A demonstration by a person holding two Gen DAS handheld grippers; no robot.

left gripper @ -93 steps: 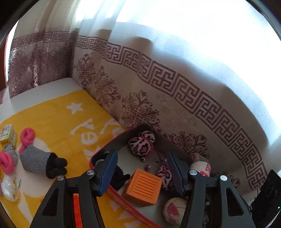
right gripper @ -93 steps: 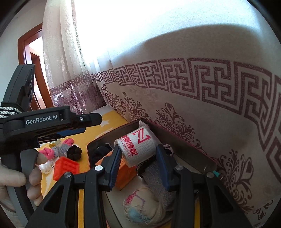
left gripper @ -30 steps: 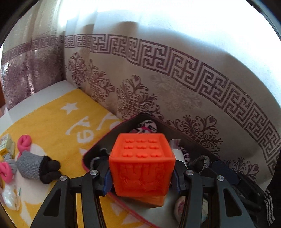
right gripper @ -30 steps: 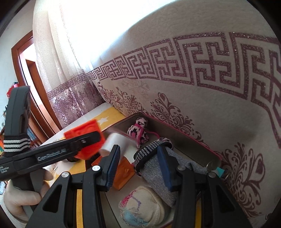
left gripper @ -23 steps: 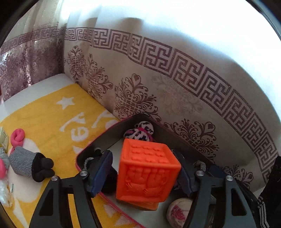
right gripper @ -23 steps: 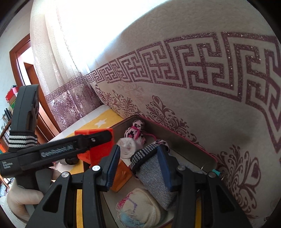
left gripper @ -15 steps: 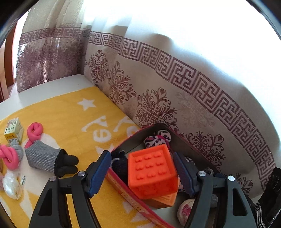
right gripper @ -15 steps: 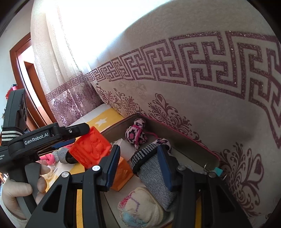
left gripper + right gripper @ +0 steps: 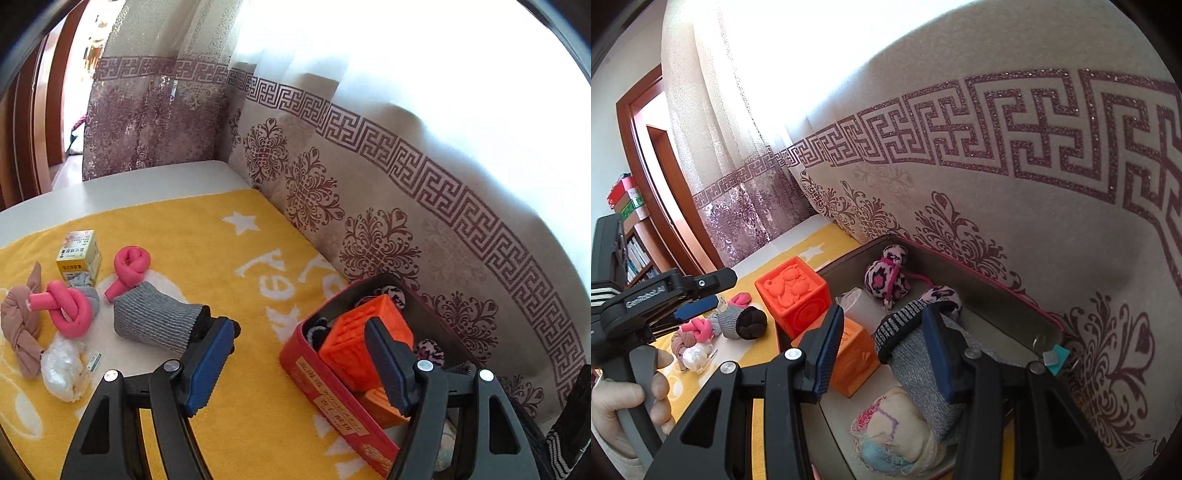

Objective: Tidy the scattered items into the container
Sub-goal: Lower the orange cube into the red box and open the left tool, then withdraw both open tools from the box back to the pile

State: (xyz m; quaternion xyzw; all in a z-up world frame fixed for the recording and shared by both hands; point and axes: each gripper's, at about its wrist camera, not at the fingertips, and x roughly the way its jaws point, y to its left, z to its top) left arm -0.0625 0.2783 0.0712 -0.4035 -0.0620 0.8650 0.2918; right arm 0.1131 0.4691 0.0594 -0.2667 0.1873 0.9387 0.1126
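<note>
My left gripper [image 9: 299, 365] is open and empty above the yellow towel, just left of the red container [image 9: 332, 398]. An orange cube [image 9: 362, 339] rests tilted at the container's left end, on a second orange block [image 9: 849, 354]. The right gripper [image 9: 882, 354] hovers over the container [image 9: 979, 288], open with nothing between its pads. Below it lie a grey sock [image 9: 916, 358], a leopard-print toy [image 9: 886, 280] and a cream sock ball [image 9: 897, 435]. On the towel sit a grey-and-black sock roll [image 9: 159, 325], two pink knots [image 9: 131, 266] [image 9: 66, 306] and a small yellow box [image 9: 79, 254].
A patterned curtain [image 9: 406, 206] hangs right behind the container. A brown cloth knot [image 9: 20, 325] and a white plastic bag [image 9: 64, 369] lie at the towel's left edge. A person's hand [image 9: 628, 402] holds the left gripper's handle. A wooden door frame [image 9: 646, 166] stands far left.
The left gripper opened and let go of the orange cube, which dropped into the container. That gripper then swung left and back over the towel. The right gripper kept still.
</note>
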